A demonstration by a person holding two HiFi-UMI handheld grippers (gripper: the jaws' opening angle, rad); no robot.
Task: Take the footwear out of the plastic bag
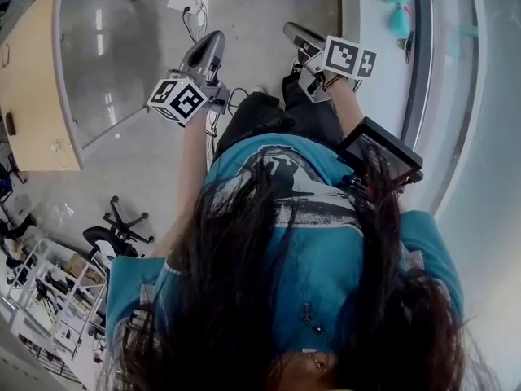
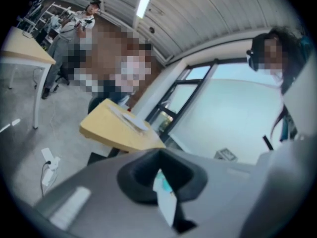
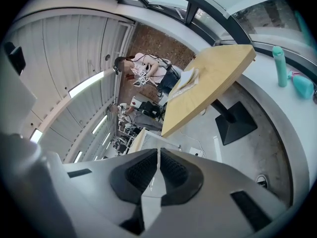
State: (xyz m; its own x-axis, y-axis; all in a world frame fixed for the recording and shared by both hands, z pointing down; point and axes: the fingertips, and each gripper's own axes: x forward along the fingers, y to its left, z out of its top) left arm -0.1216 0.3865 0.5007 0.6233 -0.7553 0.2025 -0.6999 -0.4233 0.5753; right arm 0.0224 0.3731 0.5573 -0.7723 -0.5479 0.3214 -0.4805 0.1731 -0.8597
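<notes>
You hold both grippers up in front of your body, over open floor (image 1: 146, 157) rather than over any work surface.

Your left gripper (image 1: 214, 41) is at upper centre of the head view and points away from you. Its jaws are fully together with nothing in them. In the left gripper view the dark pads (image 2: 138, 175) meet, and only a thin pale sliver shows where they join.

Your right gripper (image 1: 291, 31) is just to the right of it and is pinched closed in the same way. In the right gripper view its ribbed pads touch along a hairline seam, and it holds nothing.

Both gripper cameras look out across the room, not down. The left one takes in a table (image 2: 114, 130) at middle left and windows beyond it. The right one catches teal bottles (image 3: 280, 66) at the far right edge. To me this looks like a carrying or resting pose: jaws closed because there is nothing to grip, arms lifted to keep the tools clear of your legs.

Neither the bag nor the footwear shows in any view. Your hair (image 1: 228, 300) and shirt (image 1: 326, 251) fill the lower half of the head view and hide whatever lies near your feet.

I judge the task not yet under way. You will need to get the bag in sight and spread one pair of jaws before reaching for it.
</notes>
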